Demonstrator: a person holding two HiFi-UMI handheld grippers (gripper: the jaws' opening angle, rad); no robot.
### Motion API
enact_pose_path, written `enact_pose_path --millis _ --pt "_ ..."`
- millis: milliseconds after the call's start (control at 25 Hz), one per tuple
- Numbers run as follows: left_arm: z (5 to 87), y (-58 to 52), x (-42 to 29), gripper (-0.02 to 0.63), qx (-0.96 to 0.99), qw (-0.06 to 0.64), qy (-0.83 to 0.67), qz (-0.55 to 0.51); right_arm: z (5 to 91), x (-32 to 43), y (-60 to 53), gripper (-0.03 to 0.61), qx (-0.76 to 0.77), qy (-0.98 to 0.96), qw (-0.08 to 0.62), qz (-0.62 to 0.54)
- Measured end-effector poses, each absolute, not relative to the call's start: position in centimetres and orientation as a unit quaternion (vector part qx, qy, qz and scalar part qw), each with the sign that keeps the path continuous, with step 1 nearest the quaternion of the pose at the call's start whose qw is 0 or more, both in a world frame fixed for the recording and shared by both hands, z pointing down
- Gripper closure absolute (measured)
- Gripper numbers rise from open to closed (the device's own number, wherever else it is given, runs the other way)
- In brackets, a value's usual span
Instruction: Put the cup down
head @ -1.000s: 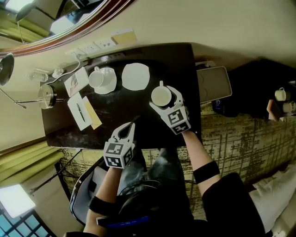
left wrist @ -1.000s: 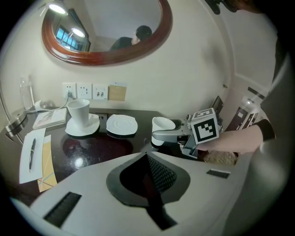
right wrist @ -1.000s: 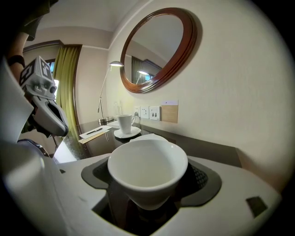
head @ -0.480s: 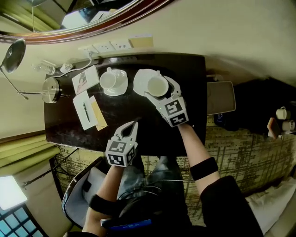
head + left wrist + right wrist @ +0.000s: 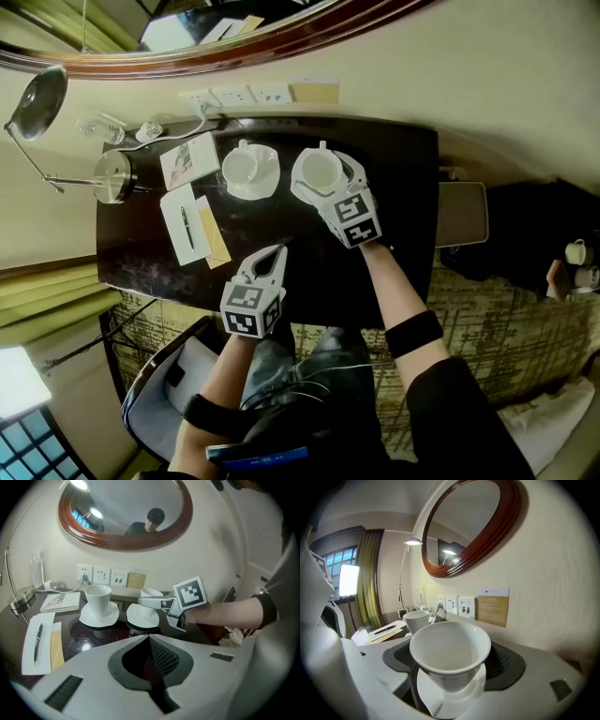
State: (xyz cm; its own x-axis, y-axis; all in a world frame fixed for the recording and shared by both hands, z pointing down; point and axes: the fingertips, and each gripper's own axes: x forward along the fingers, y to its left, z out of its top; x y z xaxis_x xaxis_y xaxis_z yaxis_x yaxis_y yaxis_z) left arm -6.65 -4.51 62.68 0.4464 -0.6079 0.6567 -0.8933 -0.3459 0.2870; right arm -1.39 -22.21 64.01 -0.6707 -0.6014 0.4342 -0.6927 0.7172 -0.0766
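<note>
The cup (image 5: 450, 653) is held between the jaws of the right gripper (image 5: 326, 178), which are spread wide with their dark pads pressed against the cup's sides at 3 and 9 o'clock in the right gripper view. The cup is kept upright, mouth up and empty, and it fills nearly the whole gap between the jaws. Directly beneath it a white saucer (image 5: 451, 696) is seen. The cup's foot appears to be down on the saucer's middle, though contact cannot be confirmed, since the foot is partly masked by the cup's own bowl.

In the head view the cup and saucer are placed toward the far edge of the dark tabletop (image 5: 398, 220), at 12 o'clock from the right gripper's marker cube. A second cup (image 5: 244, 165) on its own saucer (image 5: 268, 180) is set just beside them at 9 o'clock, the two saucers close but apart. A notepad (image 5: 173, 214) with a pen (image 5: 185, 226) on it lies at 8 o'clock from that second cup.

The left gripper (image 5: 277, 251) is held at 7 o'clock from the cup, well apart from it. Its jaws are brought fully together and nothing is gripped between them.
</note>
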Motion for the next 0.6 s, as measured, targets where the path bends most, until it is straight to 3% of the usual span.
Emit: enact_pose_path --millis 600 --pt "63.3 -5.2 -8.1 0.613 0.782 0.322 -0.484 0.226 66.1 -1.8 -22.6 0.138 0.353 -0.904 0.209 0.122"
